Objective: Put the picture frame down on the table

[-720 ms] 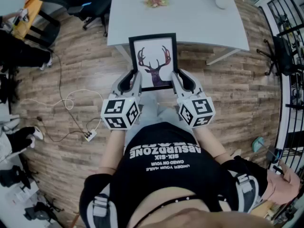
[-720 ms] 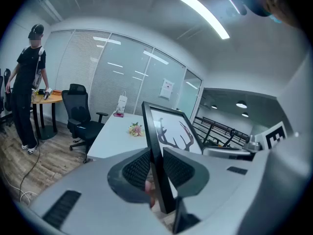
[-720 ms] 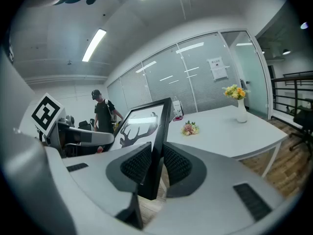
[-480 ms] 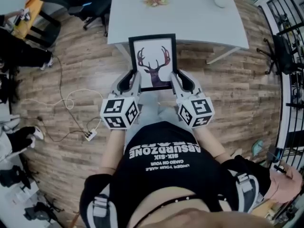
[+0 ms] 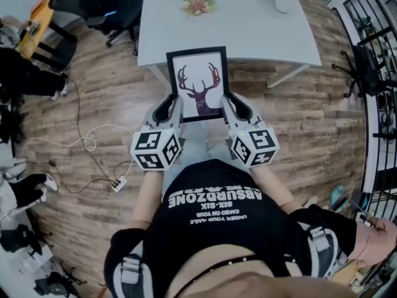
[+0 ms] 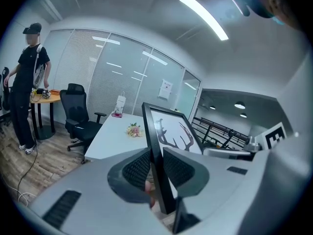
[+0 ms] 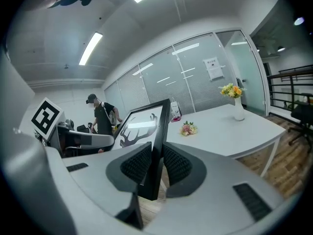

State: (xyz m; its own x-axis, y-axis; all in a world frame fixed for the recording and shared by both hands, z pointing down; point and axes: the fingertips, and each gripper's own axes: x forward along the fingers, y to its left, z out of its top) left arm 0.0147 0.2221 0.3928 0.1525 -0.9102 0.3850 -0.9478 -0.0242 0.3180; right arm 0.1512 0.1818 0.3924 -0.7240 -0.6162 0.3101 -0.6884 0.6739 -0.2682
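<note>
A black picture frame (image 5: 197, 83) with a deer-antler print is held in the air between both grippers, its top edge over the near rim of the white table (image 5: 248, 30). My left gripper (image 5: 175, 107) is shut on the frame's lower left edge (image 6: 157, 165). My right gripper (image 5: 224, 106) is shut on the lower right edge (image 7: 155, 153). In both gripper views the ribbed pads press the frame's black border from each side. The frame stands tilted, picture side up toward the head camera.
On the table lie a small flower bunch (image 5: 196, 2) and a white vase with yellow flowers (image 7: 236, 102) at the far right. Black office chairs (image 5: 111, 5) stand at the table's left. A cable and power strip (image 5: 115, 180) lie on the wooden floor. A person (image 6: 27, 82) stands at the far left.
The frame and both grippers have shifted slightly forward toward the table. Both grips are unchanged.
</note>
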